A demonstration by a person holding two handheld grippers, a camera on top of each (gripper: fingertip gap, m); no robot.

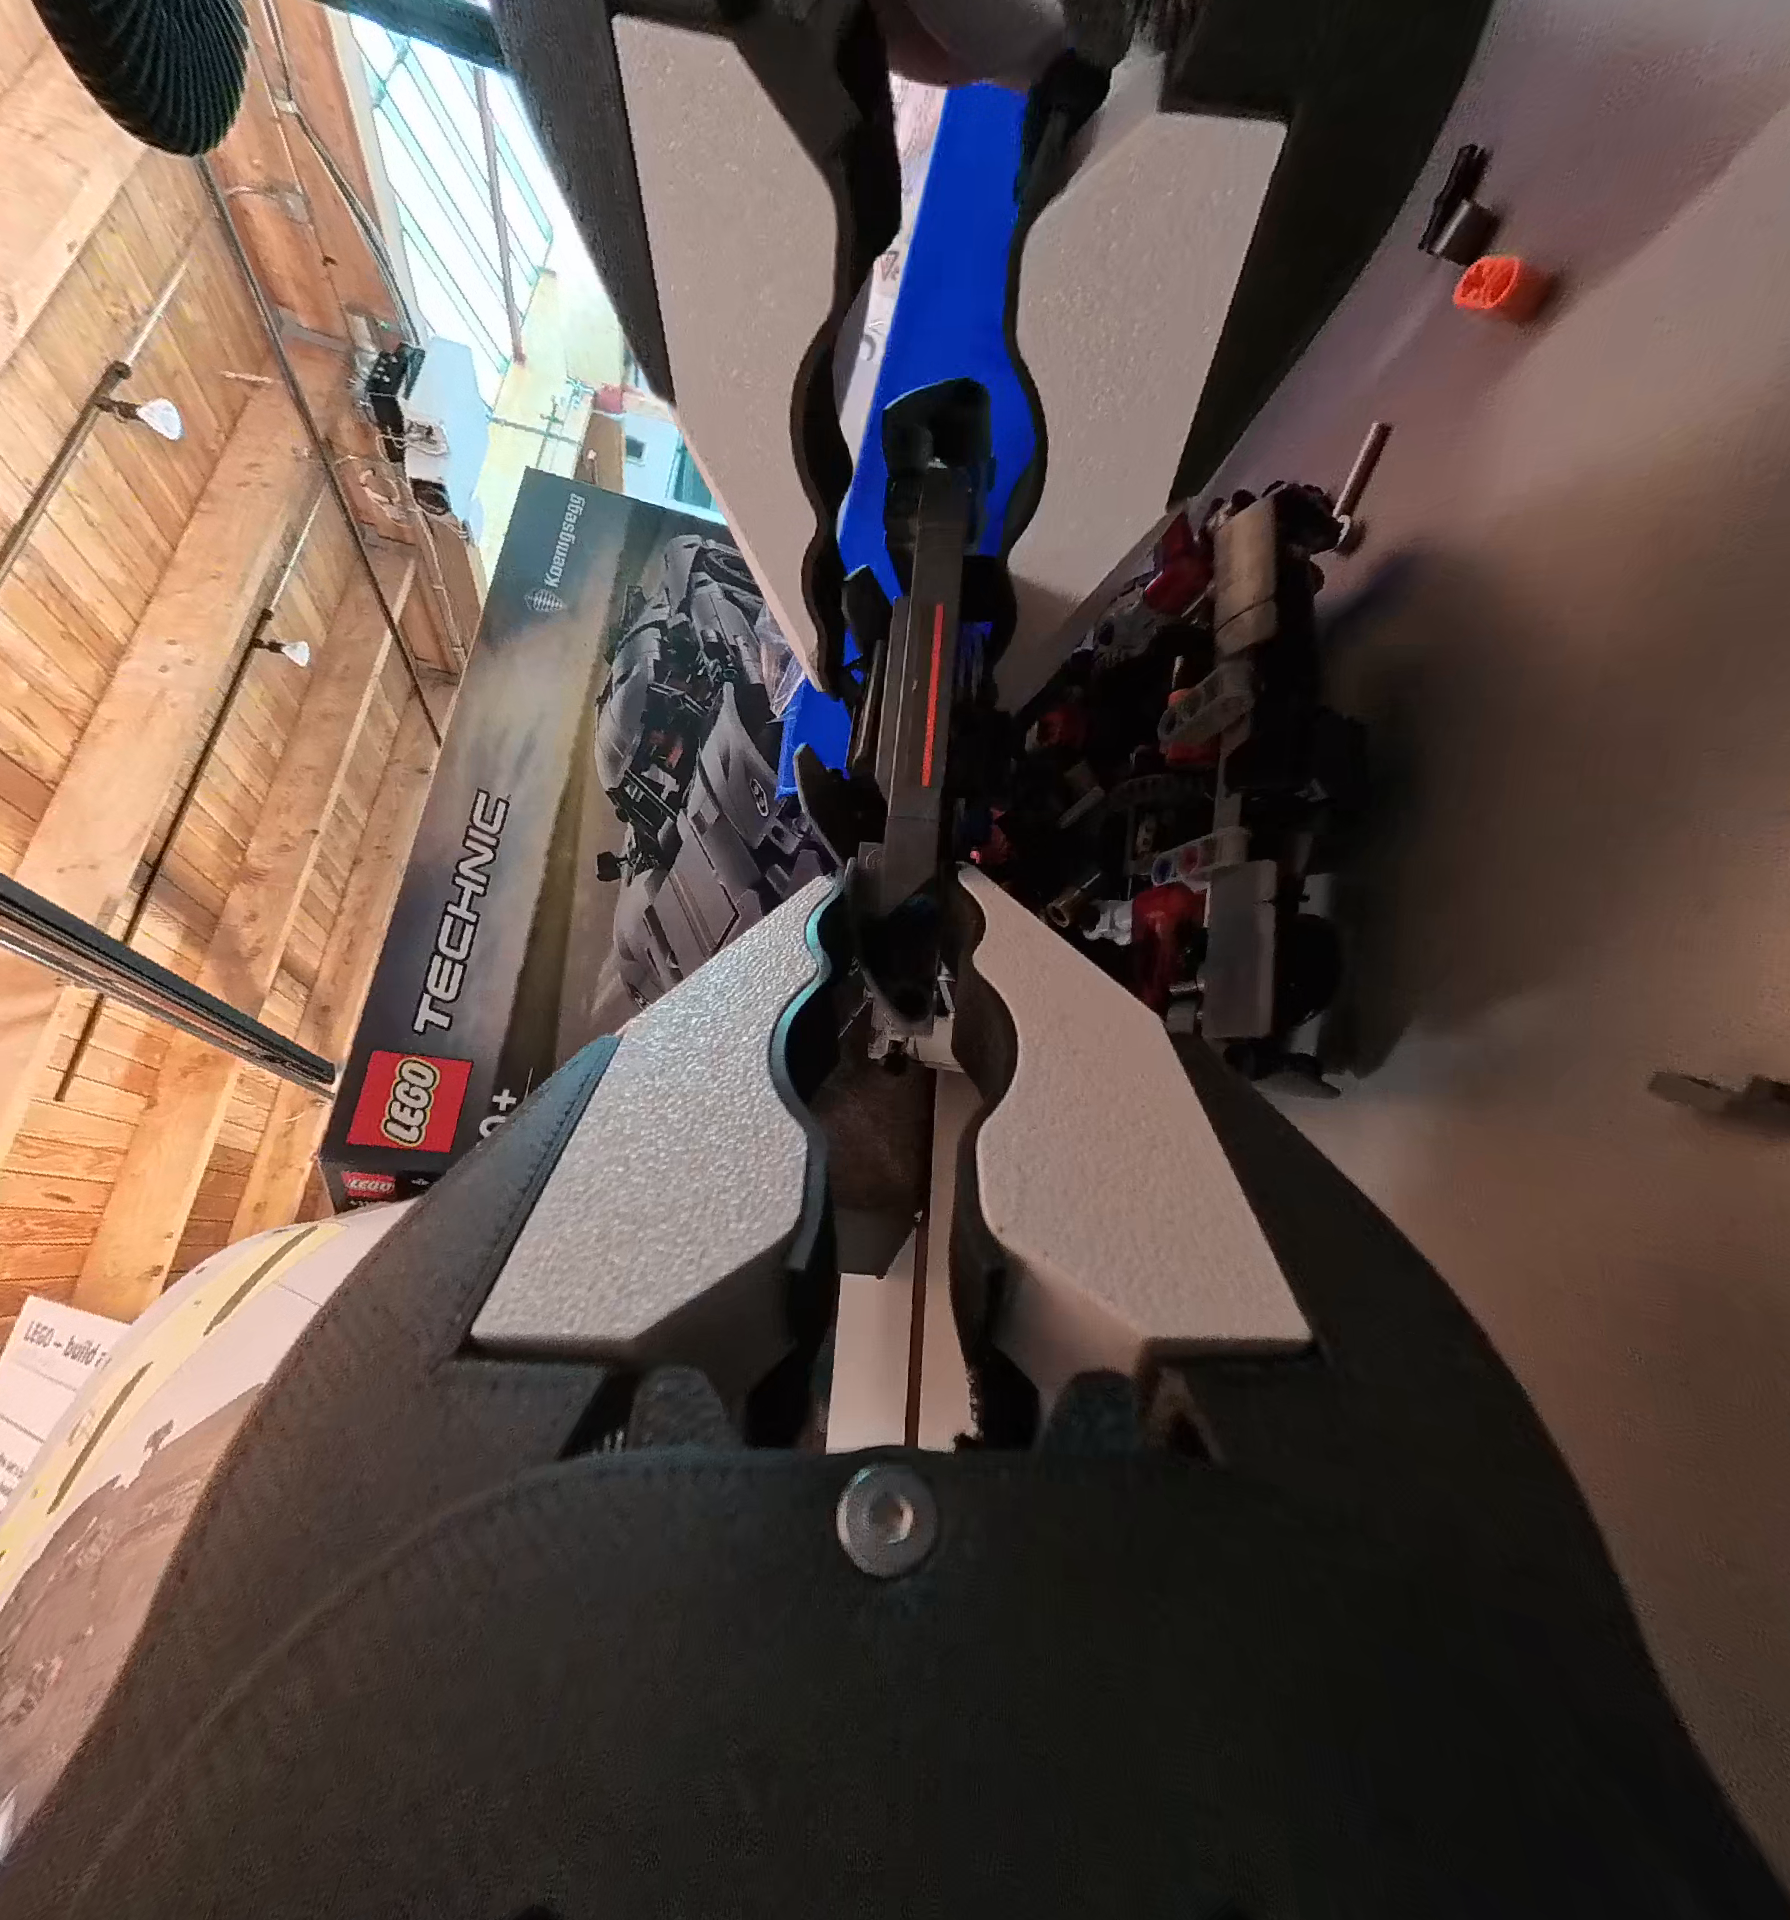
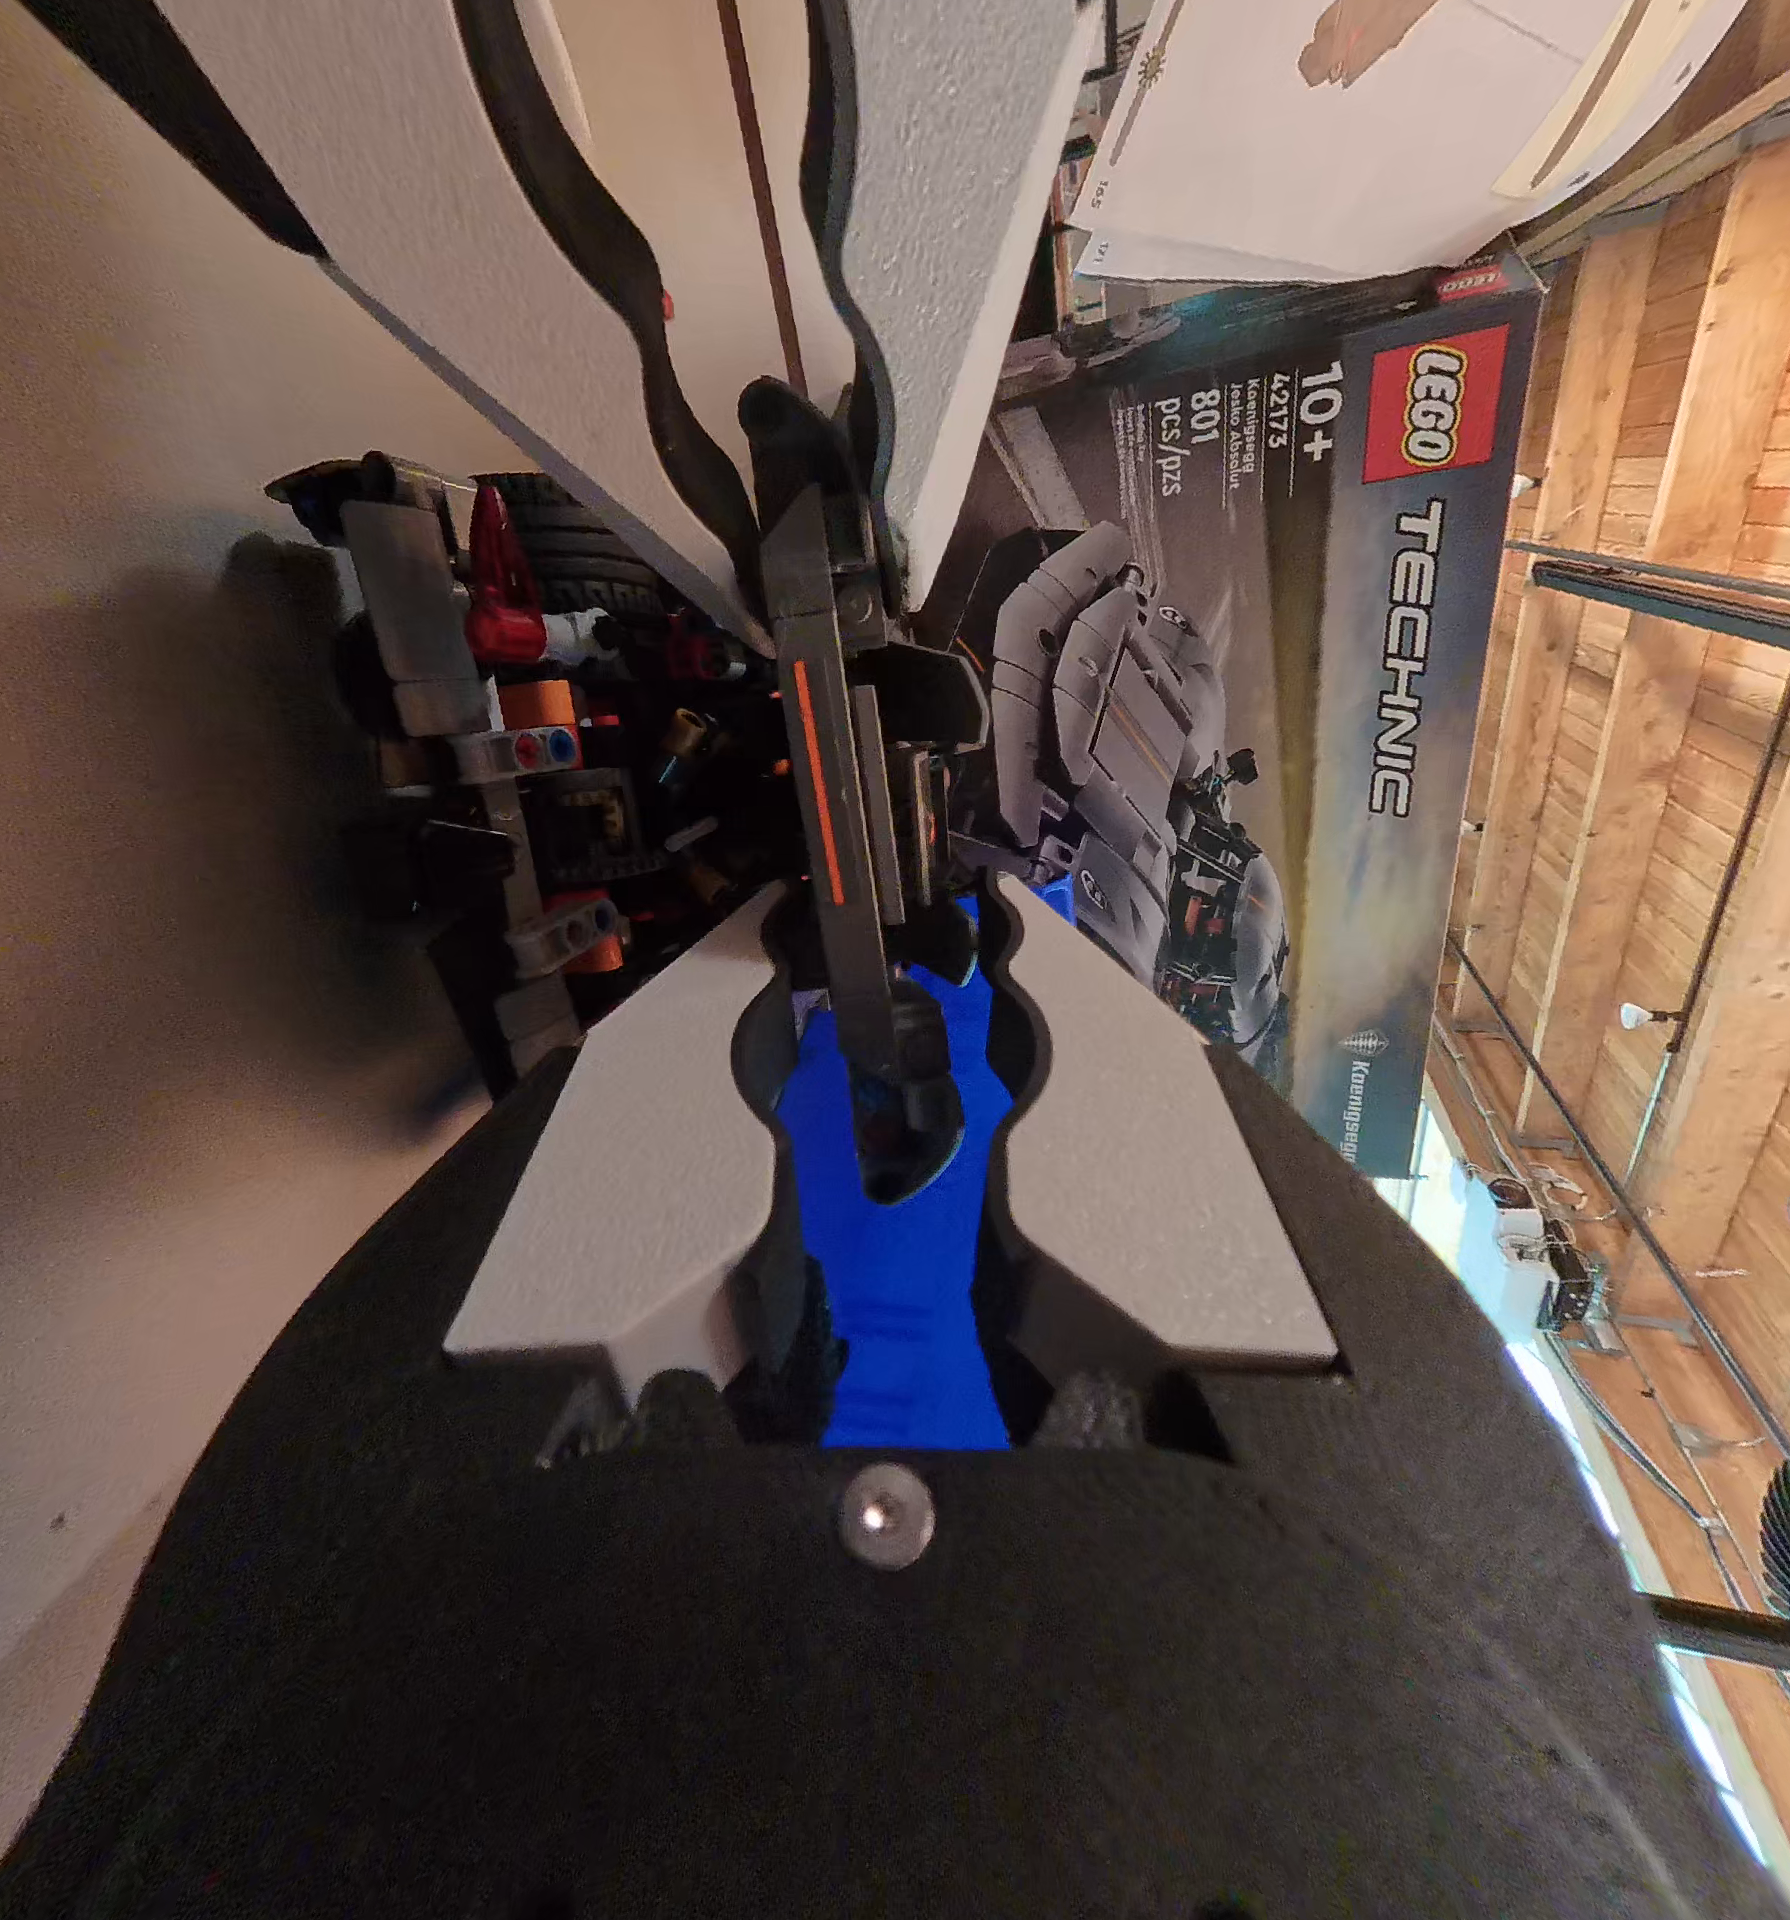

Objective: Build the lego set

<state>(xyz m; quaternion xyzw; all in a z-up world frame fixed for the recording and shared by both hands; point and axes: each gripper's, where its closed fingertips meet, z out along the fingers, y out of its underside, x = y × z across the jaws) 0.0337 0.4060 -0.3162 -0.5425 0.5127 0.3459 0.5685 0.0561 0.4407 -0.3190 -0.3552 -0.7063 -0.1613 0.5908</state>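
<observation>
Two grippers, left [image 1: 906,940] and right [image 2: 886,940], each have fingers closed on opposite ends of a dark orange-striped Lego panel [image 1: 917,707], above the car chassis [image 1: 1197,790]; steady, aligned pressure seems best

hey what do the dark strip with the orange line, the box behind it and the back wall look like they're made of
Strip: looks like moulded plastic, dark grey, satin, with crisp edges and a printed or stuck-on orange line; both claws grip it.
Box: printed cardboard, slightly glossy, with folded edges visible.
Wall: bare wood planks and studs, unpainted, showing grain and knots.
</observation>
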